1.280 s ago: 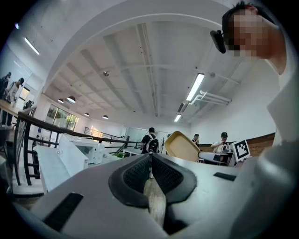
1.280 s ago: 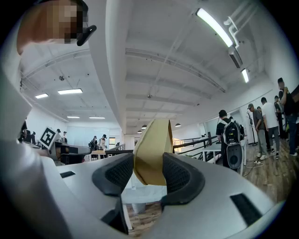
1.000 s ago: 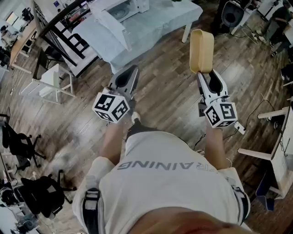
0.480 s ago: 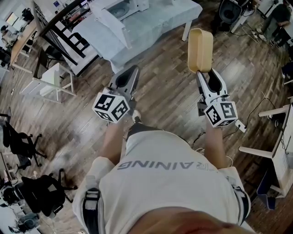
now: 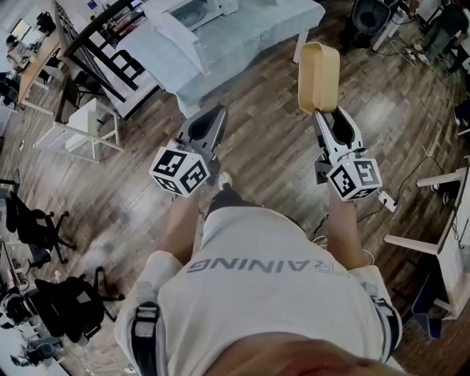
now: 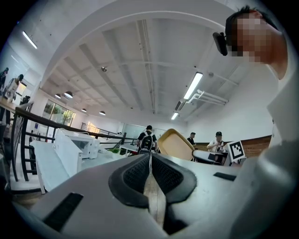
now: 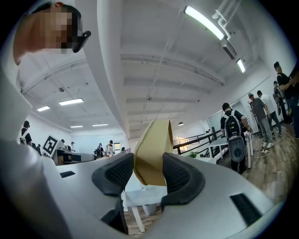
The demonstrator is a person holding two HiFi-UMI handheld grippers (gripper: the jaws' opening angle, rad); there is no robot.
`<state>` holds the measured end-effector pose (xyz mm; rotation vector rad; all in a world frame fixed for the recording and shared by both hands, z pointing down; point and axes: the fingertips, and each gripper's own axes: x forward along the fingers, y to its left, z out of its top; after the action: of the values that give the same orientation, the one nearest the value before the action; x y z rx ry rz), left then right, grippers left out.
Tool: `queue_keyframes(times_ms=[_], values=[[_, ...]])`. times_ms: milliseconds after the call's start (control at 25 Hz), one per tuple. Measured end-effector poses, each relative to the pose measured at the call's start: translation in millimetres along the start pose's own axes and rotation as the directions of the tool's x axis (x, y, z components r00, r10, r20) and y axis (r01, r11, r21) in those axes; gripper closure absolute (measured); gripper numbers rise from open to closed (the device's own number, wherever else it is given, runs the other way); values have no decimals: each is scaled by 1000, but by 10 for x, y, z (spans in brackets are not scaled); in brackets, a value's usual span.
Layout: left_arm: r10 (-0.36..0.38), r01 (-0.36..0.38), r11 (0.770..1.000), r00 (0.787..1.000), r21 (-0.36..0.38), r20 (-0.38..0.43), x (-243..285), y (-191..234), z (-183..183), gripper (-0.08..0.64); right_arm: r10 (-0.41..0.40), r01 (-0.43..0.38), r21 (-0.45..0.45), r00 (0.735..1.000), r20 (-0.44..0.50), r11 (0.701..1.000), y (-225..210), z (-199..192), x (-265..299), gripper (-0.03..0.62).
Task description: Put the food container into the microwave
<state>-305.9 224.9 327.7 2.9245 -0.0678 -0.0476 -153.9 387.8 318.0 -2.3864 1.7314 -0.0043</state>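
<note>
Holding the food container (image 5: pixel 319 76) on edge, with the microwave well ahead and to the left

The right gripper (image 5: pixel 323 111) is clamped on the container's near short end. The container's long axis runs straight on from the jaws, so its far end points forward, away from the person. It stands on edge, and its open side seems to face the left gripper (image 5: pixel 217 111), which is level with the right one. The left gripper's jaws are pressed together with nothing between them. The white appliance (image 5: pixel 197 13) on the table (image 5: pixel 257 33), probably the microwave, lies well beyond both grippers. It is forward and left of the right gripper and nearer the left gripper's line. Judging from this, the next move is to go forward and swing the container leftward, far end first.
</note>
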Motion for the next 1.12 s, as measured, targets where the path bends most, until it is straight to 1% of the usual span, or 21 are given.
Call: queue_keyframes(times_ms=[120, 240, 320, 560, 680, 840, 960, 1120], values=[[10, -10, 1000, 1000, -3, -17, -6, 67, -28, 514, 12, -12, 7, 1000, -6, 1000, 32, -61, 44, 380], [11, -11, 1000, 1000, -17, -19, 93, 141, -42, 514, 0, 0, 16, 1000, -19, 1000, -69, -124, 67, 380], [-2, 1, 1000, 1000, -23, -18, 215, 161, -54, 514, -17, 18, 25, 999, -27, 1000, -186, -149, 75, 379], [-55, 53, 997, 998, -47, -24, 670, 146, -113, 514, -72, 72, 12, 997, -32, 997, -566, -92, 81, 379], [-73, 72, 996, 997, -48, -18, 903, 143, -88, 514, -72, 73, 9, 996, -43, 997, -724, -75, 151, 379], [-83, 82, 995, 996, -51, -12, 1162, 243, -45, 514, -59, 59, 9, 997, -47, 998, -873, -40, 360, 379], [-78, 77, 995, 997, -58, -12, 1342, 395, -6, 514, -49, 50, 6, 997, -53, 999, -968, -29, 591, 379], [-77, 76, 995, 997, -60, -10, 1608, 601, 104, 514, -56, 56, 5, 997, -54, 998, -1136, 29, 917, 379]])
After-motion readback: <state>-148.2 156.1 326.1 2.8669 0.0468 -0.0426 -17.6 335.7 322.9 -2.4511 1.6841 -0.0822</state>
